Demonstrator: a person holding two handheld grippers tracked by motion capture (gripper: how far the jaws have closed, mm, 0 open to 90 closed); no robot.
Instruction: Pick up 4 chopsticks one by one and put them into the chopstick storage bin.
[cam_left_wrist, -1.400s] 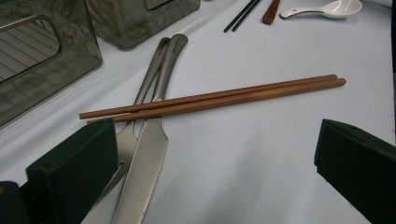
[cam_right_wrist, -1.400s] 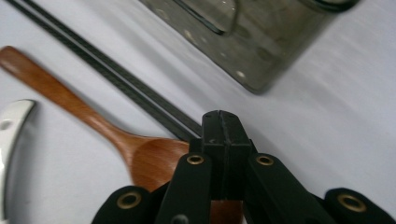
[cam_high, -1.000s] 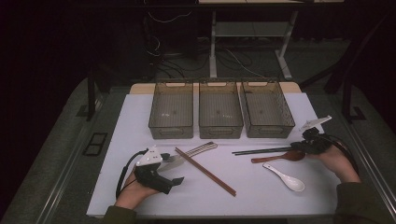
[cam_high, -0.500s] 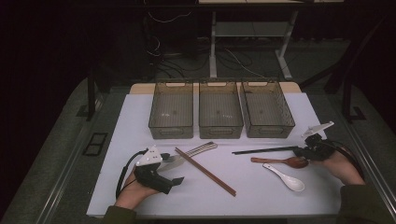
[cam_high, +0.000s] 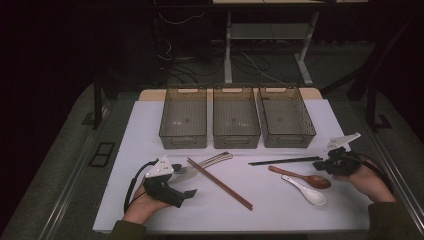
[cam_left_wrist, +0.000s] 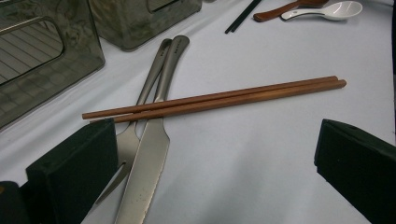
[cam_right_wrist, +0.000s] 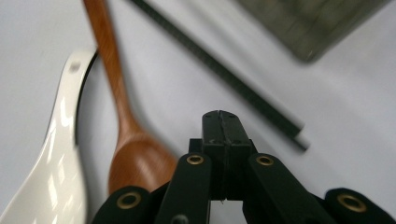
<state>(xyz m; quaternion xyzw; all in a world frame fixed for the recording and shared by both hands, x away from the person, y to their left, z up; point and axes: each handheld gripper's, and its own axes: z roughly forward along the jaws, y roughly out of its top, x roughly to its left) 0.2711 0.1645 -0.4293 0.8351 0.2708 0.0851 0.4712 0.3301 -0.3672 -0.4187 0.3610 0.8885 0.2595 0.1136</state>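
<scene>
Two grippers: the right gripper (cam_right_wrist: 222, 122), jaws pressed together on nothing, hovers between the wooden spoon (cam_right_wrist: 125, 135) and the black chopsticks (cam_right_wrist: 219, 71) ahead of its fingers; it must open before straddling either. The left gripper (cam_left_wrist: 215, 154) stands wide open, brown chopsticks (cam_left_wrist: 219, 99) just beyond its fingers. All three bins (cam_high: 236, 143) look empty.

In the right gripper view the white spoon (cam_right_wrist: 51, 158) is cut off below, the bin (cam_right_wrist: 310, 23) blurred
</scene>
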